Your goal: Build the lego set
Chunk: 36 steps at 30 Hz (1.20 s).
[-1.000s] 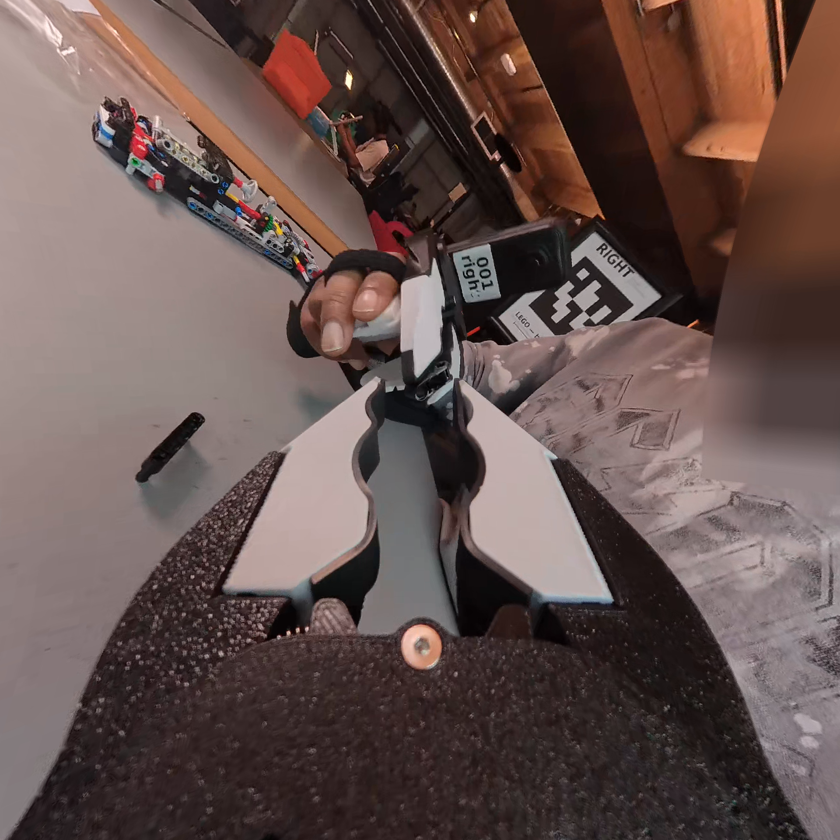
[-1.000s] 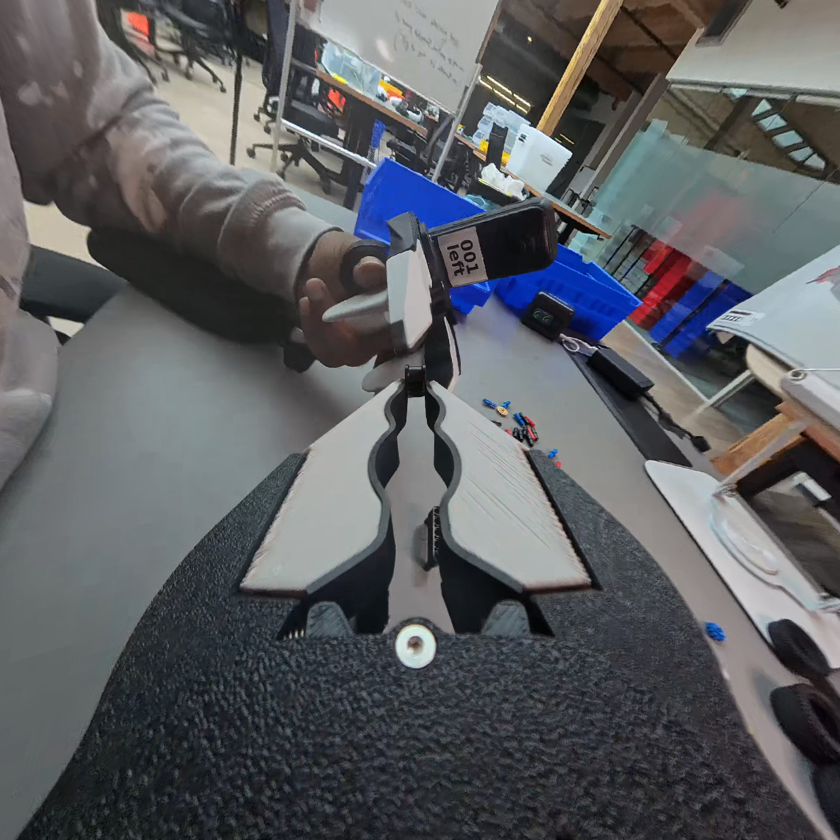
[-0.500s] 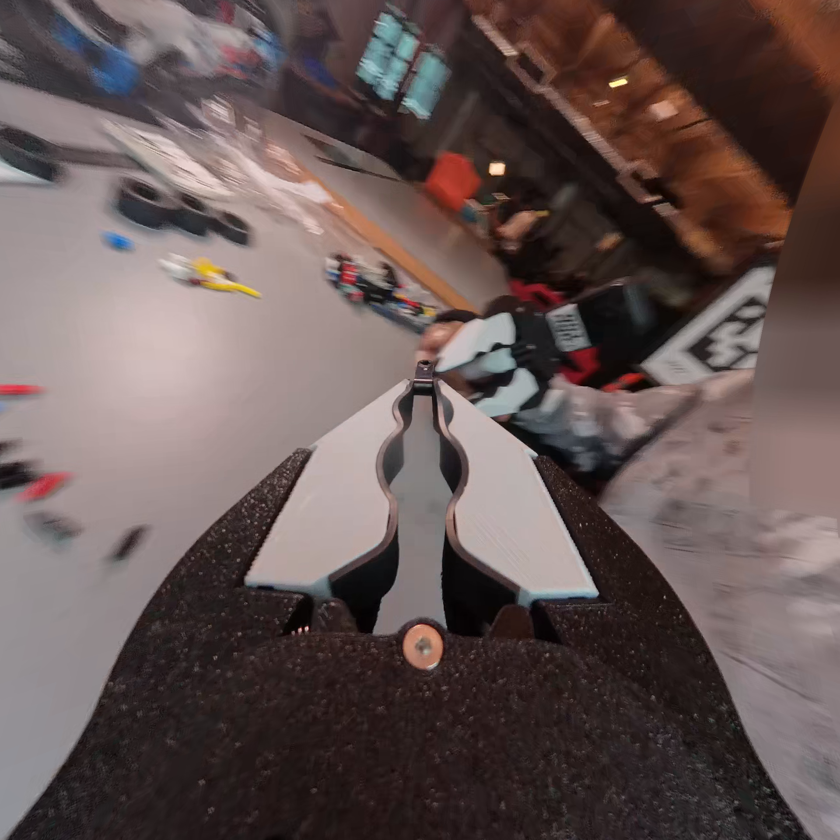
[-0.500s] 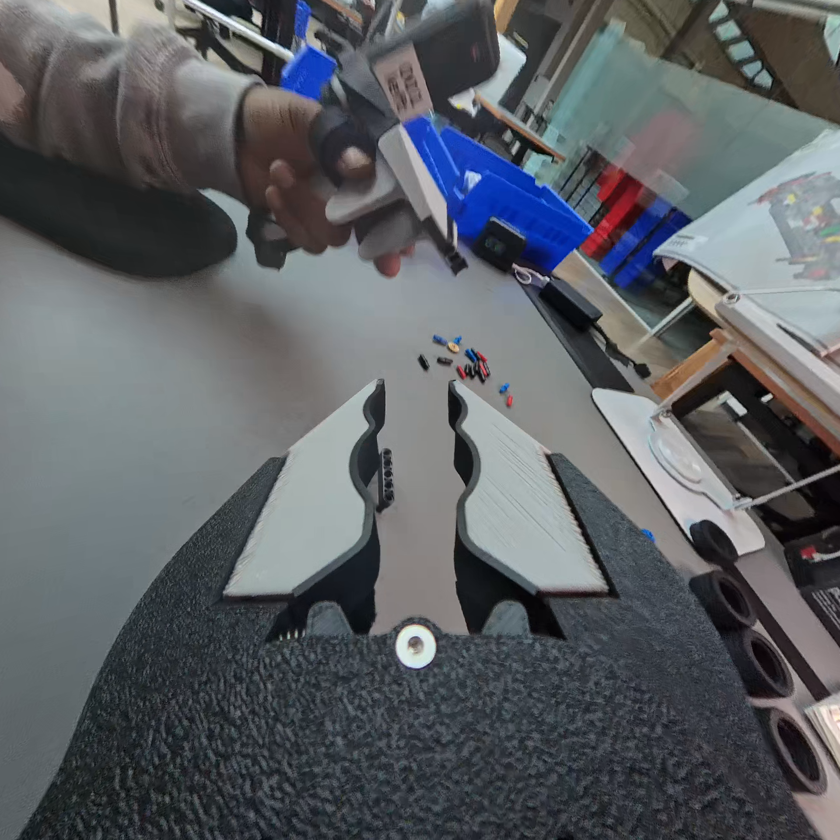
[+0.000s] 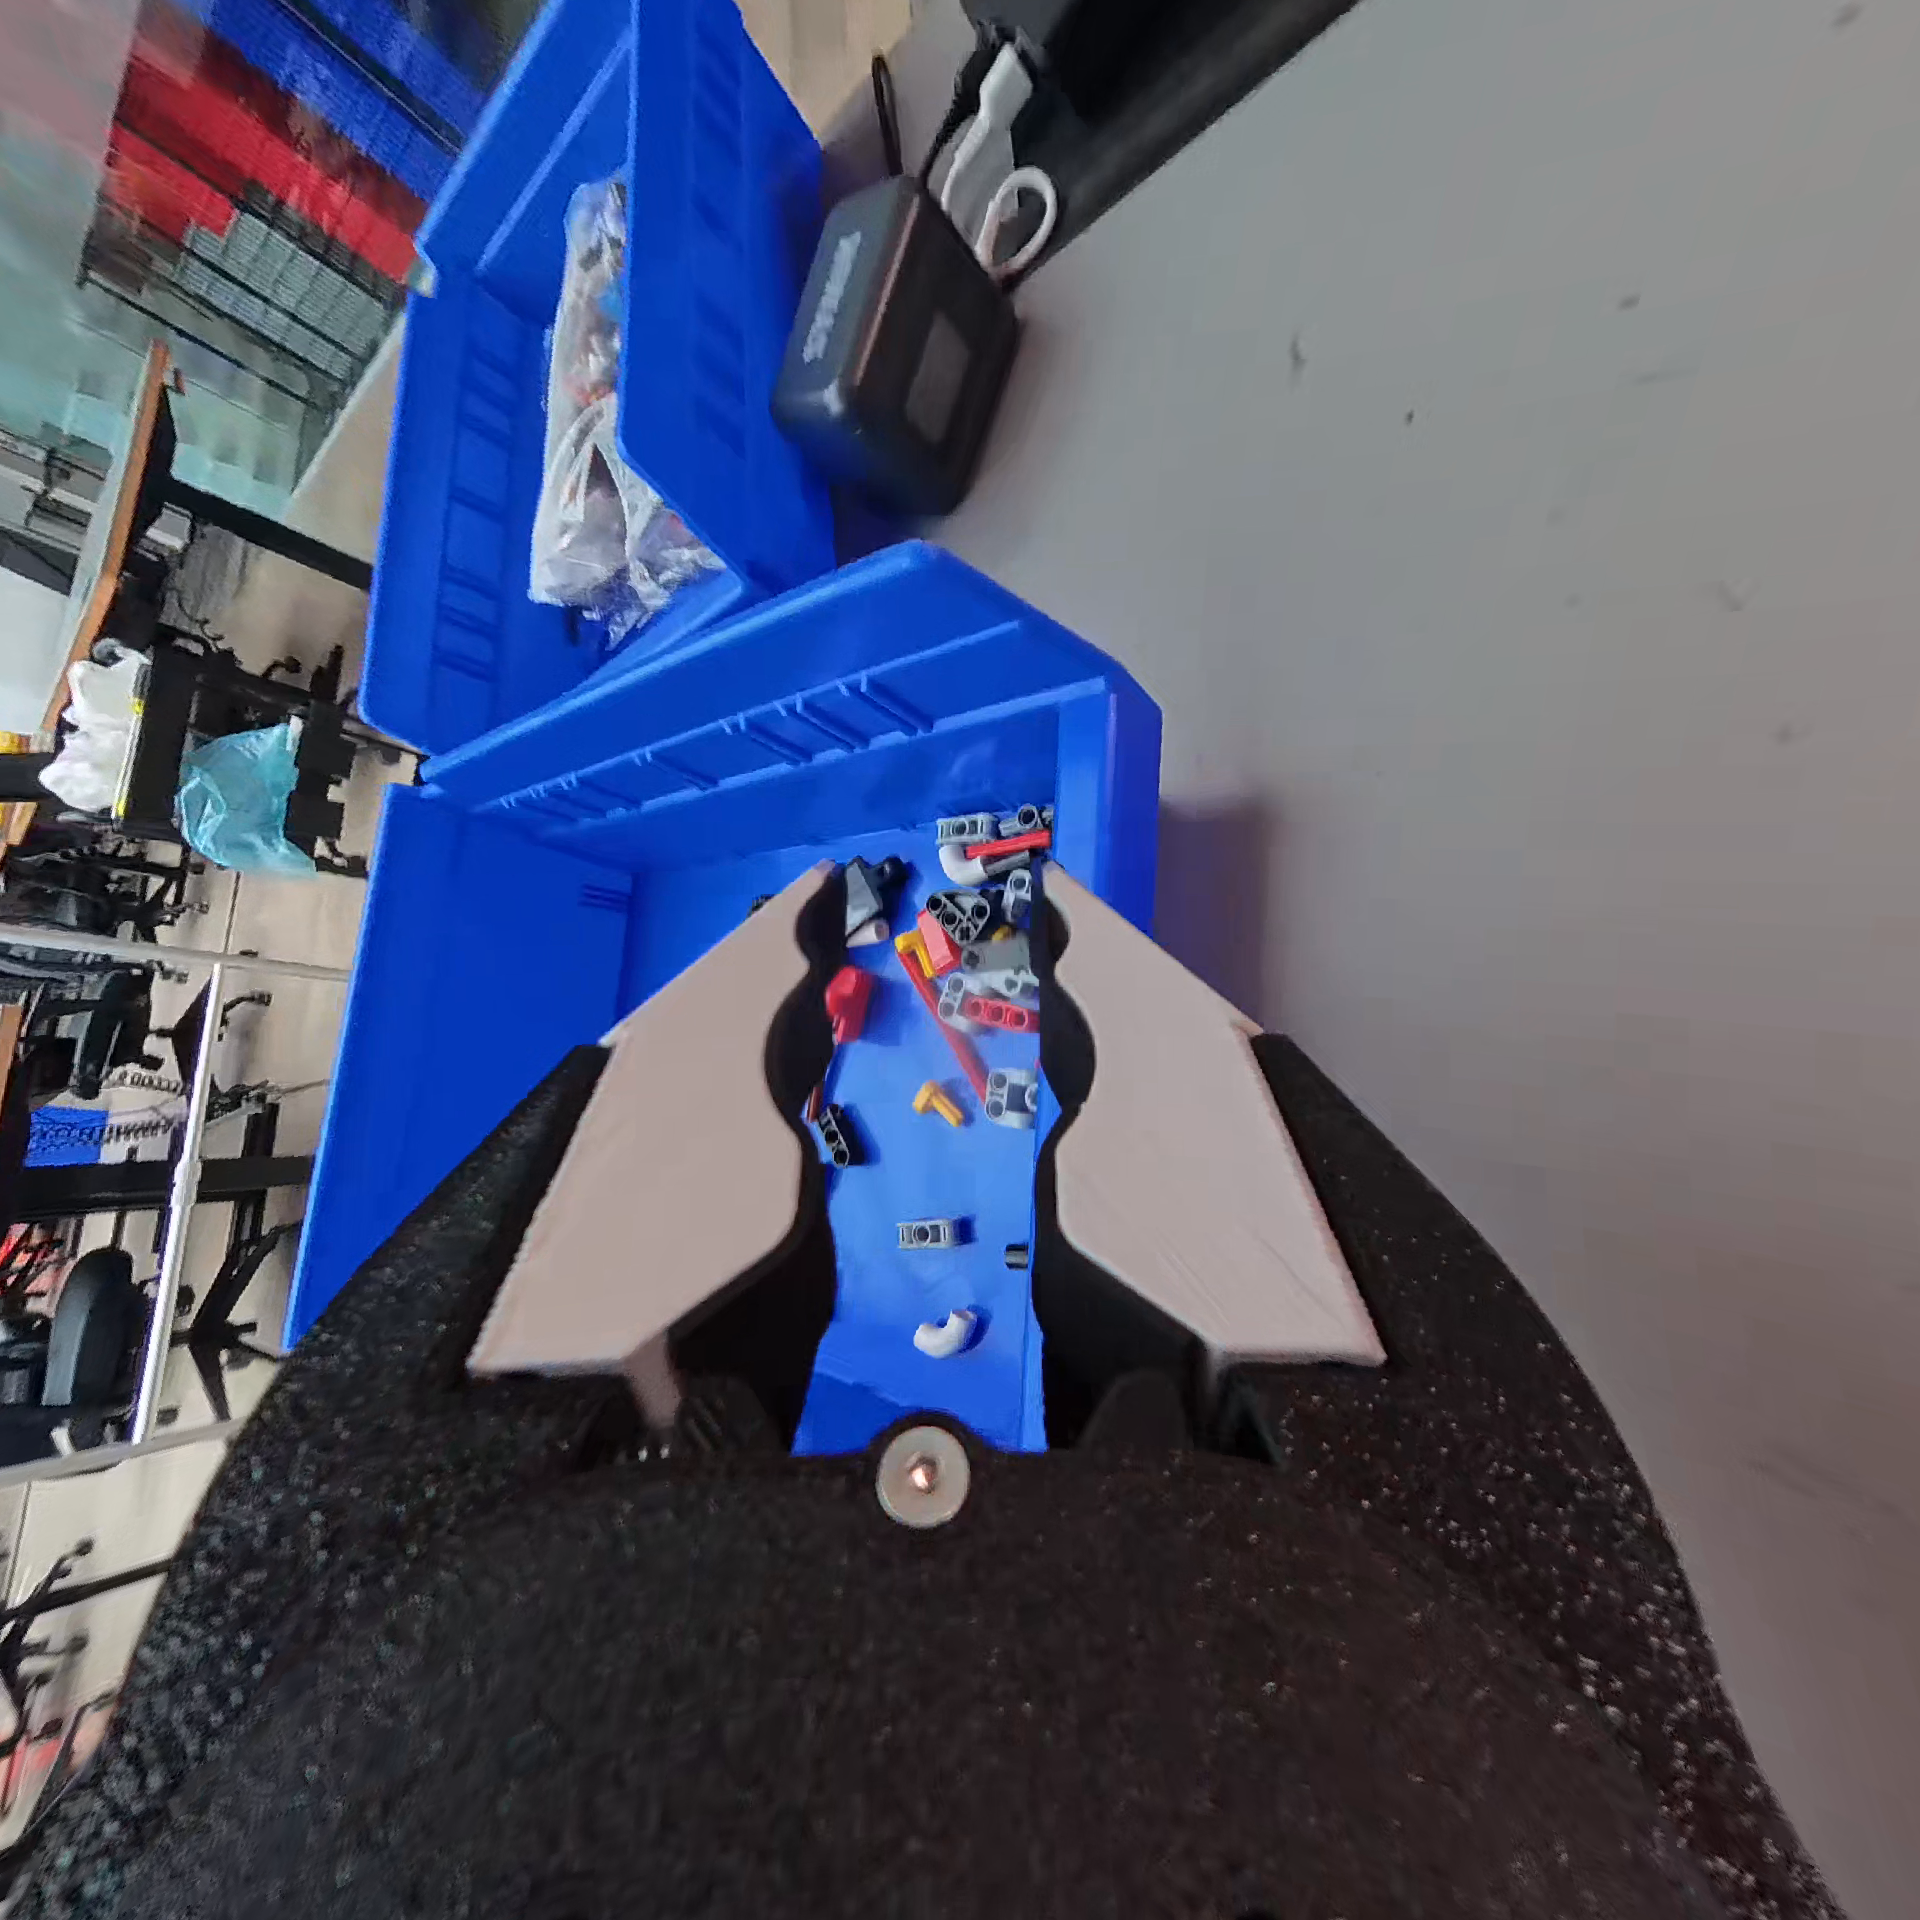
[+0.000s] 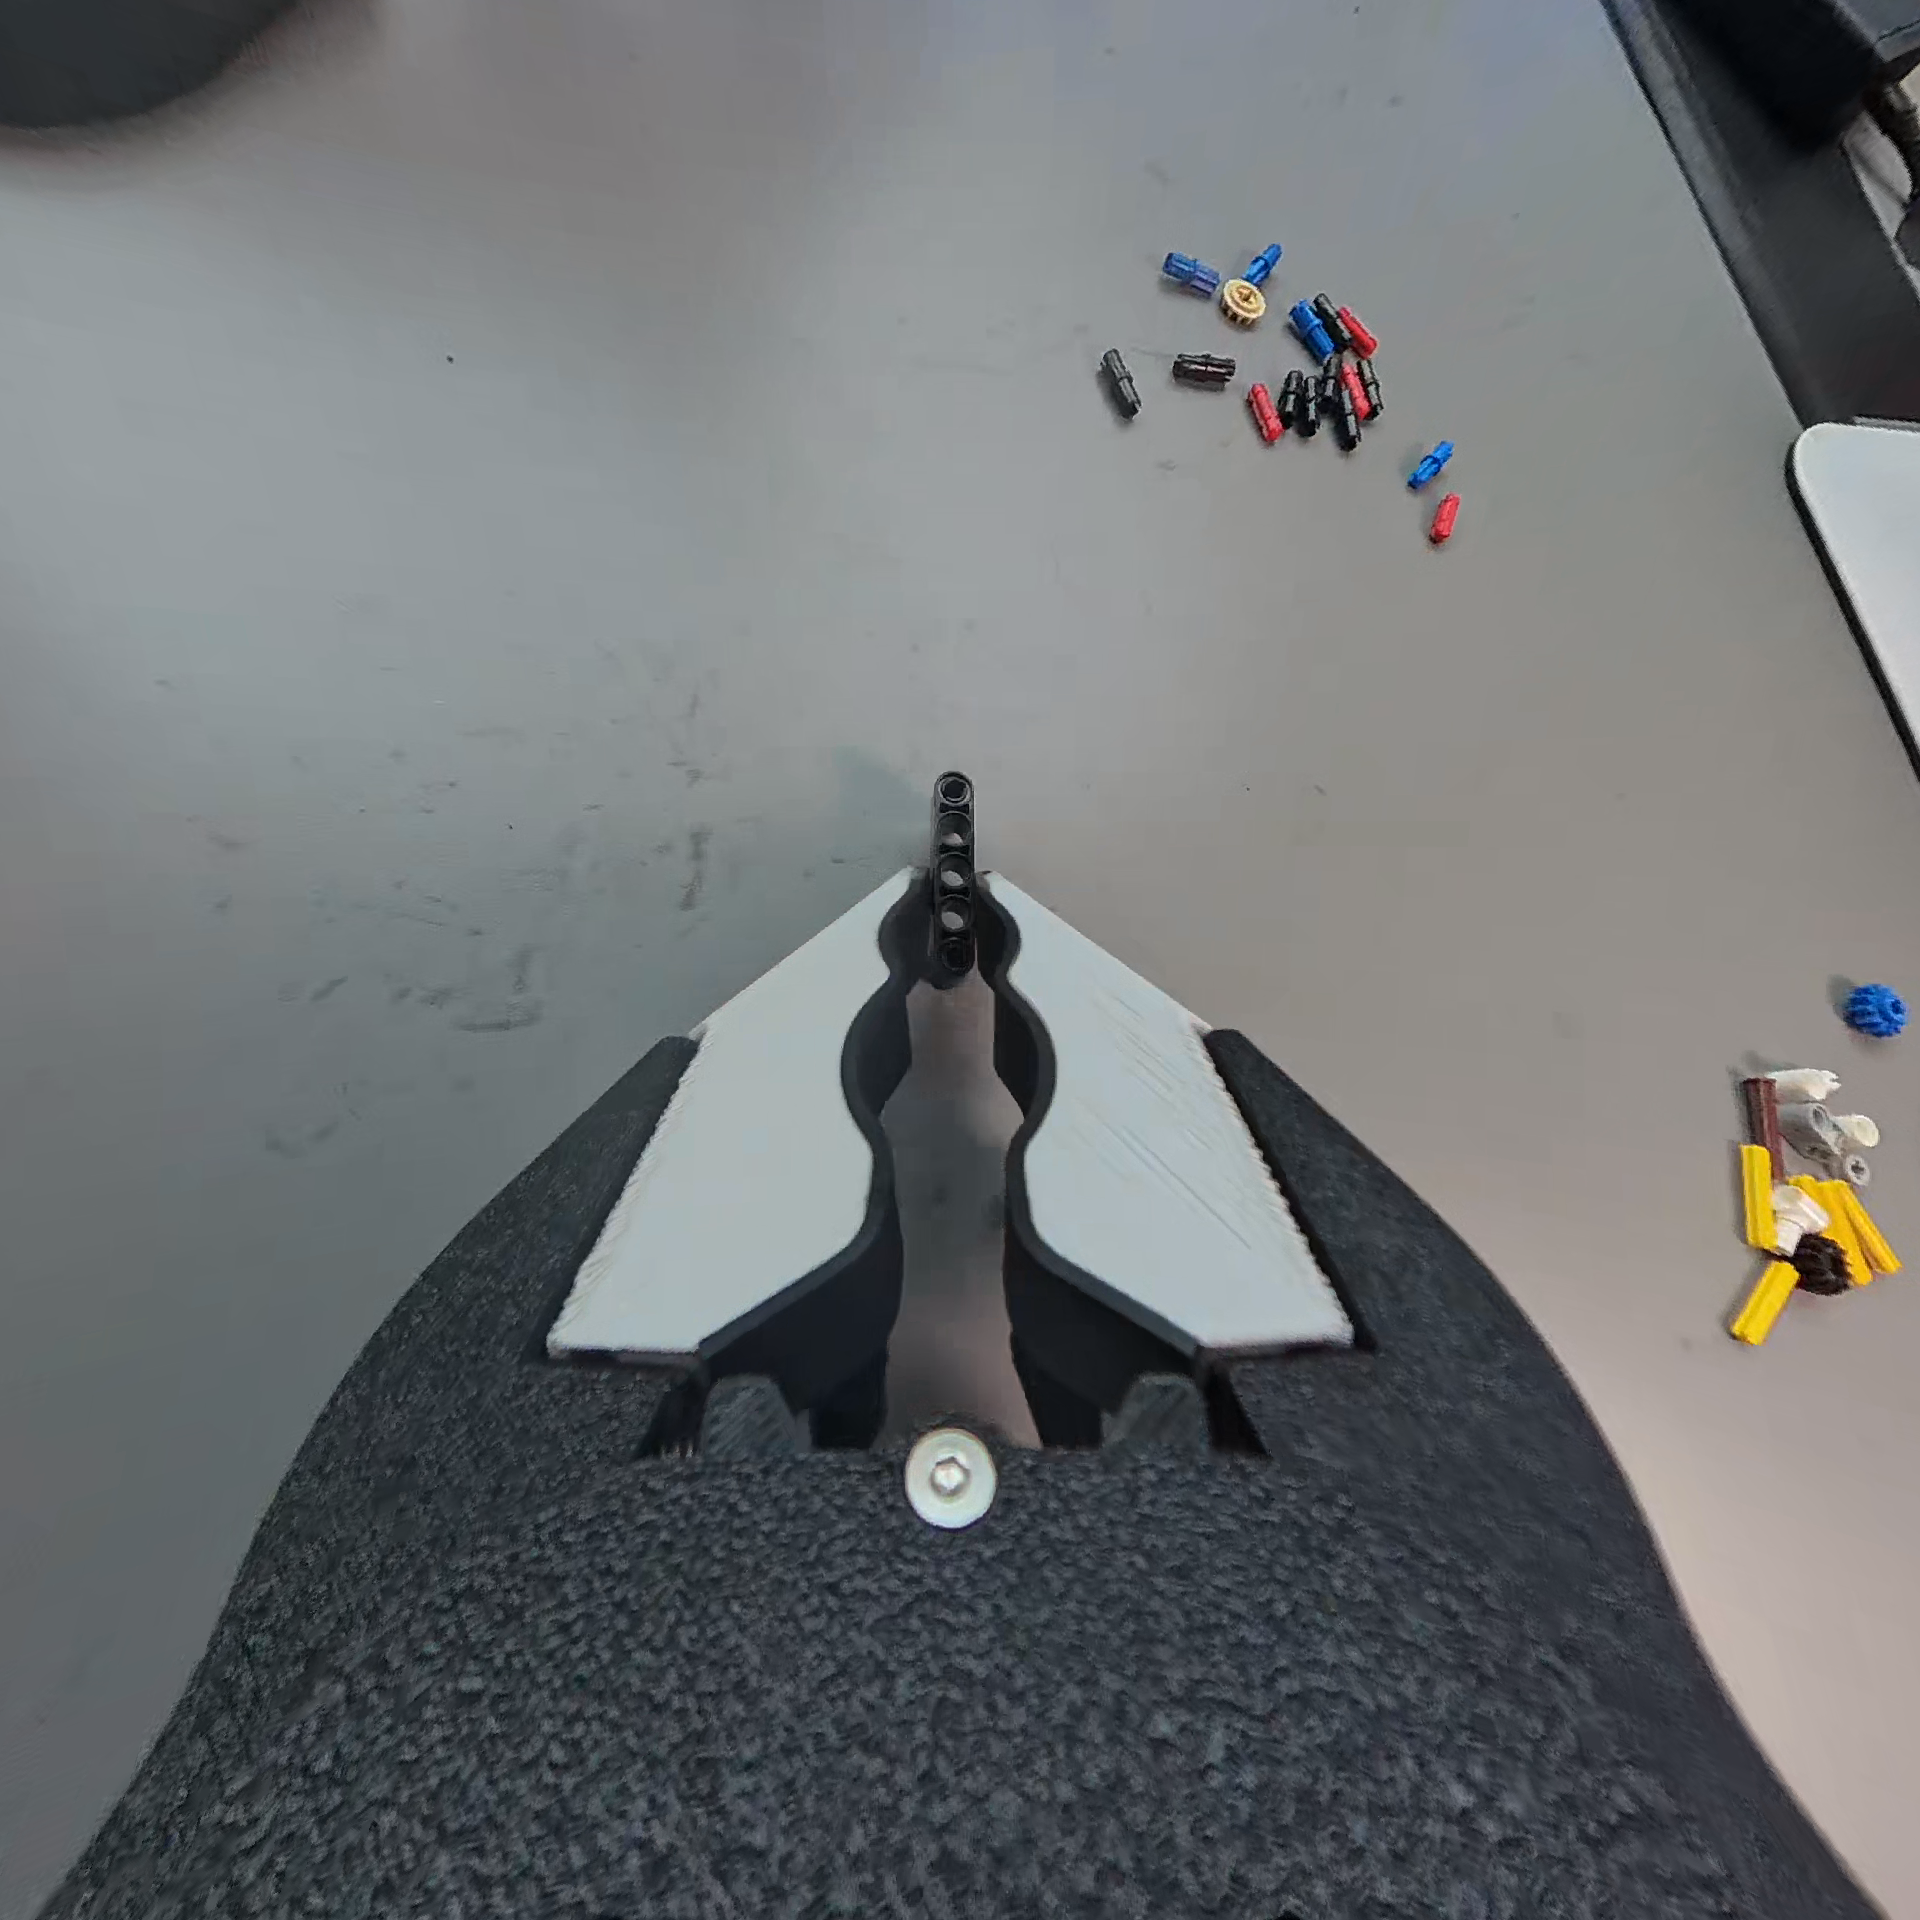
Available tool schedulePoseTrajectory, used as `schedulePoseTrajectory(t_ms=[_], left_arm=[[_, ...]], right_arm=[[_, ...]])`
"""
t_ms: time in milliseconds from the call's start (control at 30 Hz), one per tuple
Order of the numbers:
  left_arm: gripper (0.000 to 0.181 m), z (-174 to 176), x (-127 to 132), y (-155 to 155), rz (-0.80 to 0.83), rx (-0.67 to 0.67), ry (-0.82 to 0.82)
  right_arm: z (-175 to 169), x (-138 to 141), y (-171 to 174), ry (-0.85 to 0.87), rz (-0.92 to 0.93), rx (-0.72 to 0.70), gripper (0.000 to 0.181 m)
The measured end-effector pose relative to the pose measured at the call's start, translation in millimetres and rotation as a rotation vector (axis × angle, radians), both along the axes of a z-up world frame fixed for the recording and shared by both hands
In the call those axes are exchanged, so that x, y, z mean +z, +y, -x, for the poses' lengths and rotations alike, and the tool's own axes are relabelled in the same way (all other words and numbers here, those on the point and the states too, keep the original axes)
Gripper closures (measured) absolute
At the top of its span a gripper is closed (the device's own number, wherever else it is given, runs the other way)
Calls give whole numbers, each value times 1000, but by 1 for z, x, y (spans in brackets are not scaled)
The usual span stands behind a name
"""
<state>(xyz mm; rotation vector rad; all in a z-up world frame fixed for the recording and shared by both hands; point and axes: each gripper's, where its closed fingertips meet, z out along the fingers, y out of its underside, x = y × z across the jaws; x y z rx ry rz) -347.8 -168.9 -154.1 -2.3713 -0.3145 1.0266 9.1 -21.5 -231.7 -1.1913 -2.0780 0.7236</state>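
In the left wrist view my left gripper (image 5: 938, 878) is open and empty. It hangs over a blue bin (image 5: 790, 707) that holds several loose lego parts (image 5: 982, 977) in grey, red, black, yellow and white. In the right wrist view my right gripper (image 6: 951, 878) is shut on a black lego beam (image 6: 954, 821) with a row of holes. The beam sticks out forward past the fingertips, low over the grey table (image 6: 416, 623). Neither gripper shows in the other's view.
A second blue bin (image 5: 707, 260) with bagged parts and a dark device (image 5: 894, 353) lie beyond the first bin. On the table are a scatter of black, red and blue pins (image 6: 1309, 364), a blue gear (image 6: 1875, 1008), a pile of yellow axles (image 6: 1808, 1216) and a white tray edge (image 6: 1860, 540). The tips of one gripper are about 40 cm away from the tips of the other. From the right gripper's tips to the blue gear (image 6: 1875, 1008) is close to 25 cm.
My left gripper swung away from the right one to above the blue bin and opened. My right gripper went down to the table and closed on the black beam that lay between its fingers.
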Motion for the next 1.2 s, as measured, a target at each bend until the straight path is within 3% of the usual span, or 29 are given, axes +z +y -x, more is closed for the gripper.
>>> schedulePoseTrajectory(t_ms=[67,133,233,333,433,533,667,1200], left_arm=[[139,-17,19,20,-133,-109,13],[141,-64,37,56,-340,-341,-98],[147,-186,49,95,-557,-825,-544],[149,-284,45,97,-561,-1148,-903],[151,-339,39,97,-520,-1298,-1033],[161,-365,46,100,-544,-1352,-1089],[175,-372,50,103,-560,-1352,-1086],[177,-375,31,97,-441,-1361,-1013]], right_arm=[[0,4,-1,32,0,6,175],[1,20,-6,104,89,15,175],[1,56,-16,240,307,37,175],[-7,87,-29,346,518,107,175],[-15,114,-35,423,732,145,175],[-17,122,-39,448,795,156,175],[-16,123,-44,455,790,167,175],[-13,109,-51,420,682,176,174]])
